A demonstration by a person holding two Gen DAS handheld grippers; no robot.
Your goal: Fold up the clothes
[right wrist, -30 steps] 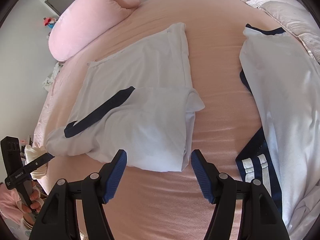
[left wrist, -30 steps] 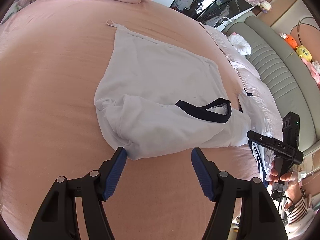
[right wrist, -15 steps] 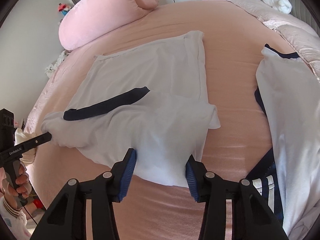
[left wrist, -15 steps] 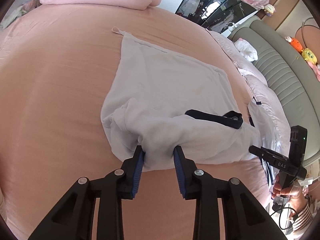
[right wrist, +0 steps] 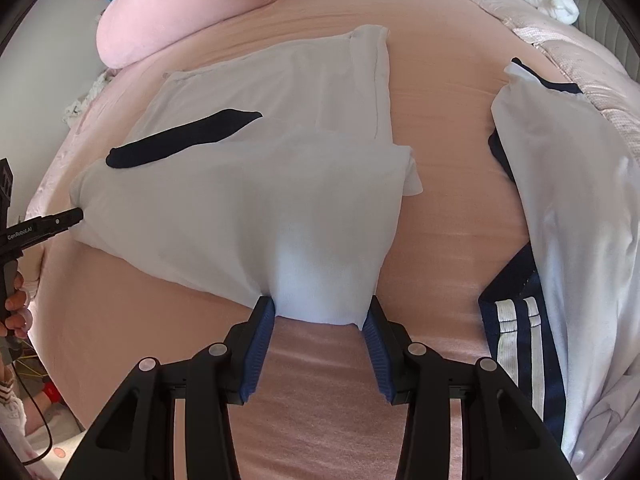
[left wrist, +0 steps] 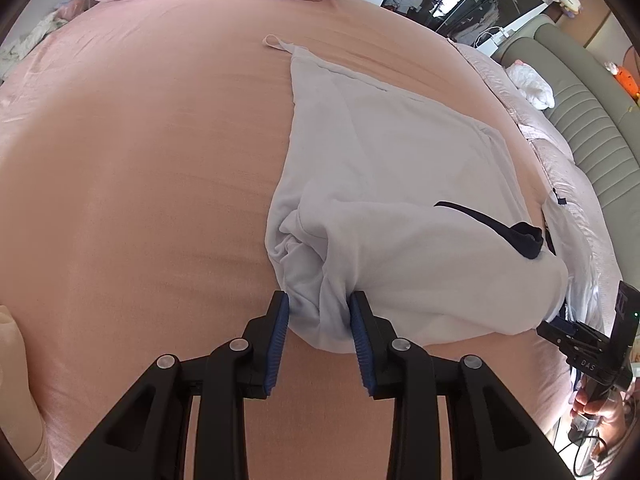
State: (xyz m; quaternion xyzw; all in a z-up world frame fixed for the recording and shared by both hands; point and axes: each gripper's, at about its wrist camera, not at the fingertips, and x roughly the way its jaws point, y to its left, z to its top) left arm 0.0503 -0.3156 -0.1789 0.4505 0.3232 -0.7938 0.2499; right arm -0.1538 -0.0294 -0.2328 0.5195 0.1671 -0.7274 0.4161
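Striped garment (right wrist: 520, 344) in right wrist view only

hidden: person (left wrist: 604, 420) mostly cut off at frame edge (only a hand shows) | striped garment (right wrist: 520, 344) partly out of frame

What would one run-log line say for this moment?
step: grip near edge | left gripper: opening, shirt between | right gripper: shut on white shirt | surface: pink bed

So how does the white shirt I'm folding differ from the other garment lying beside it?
The white shirt is partly folded, with only a dark collar band; the other garment lies stretched out unfolded and has a navy part with white stripes. Both tongs grip the shirt's near edge; nothing touches the other garment. Both are mostly white, on the pink bed.
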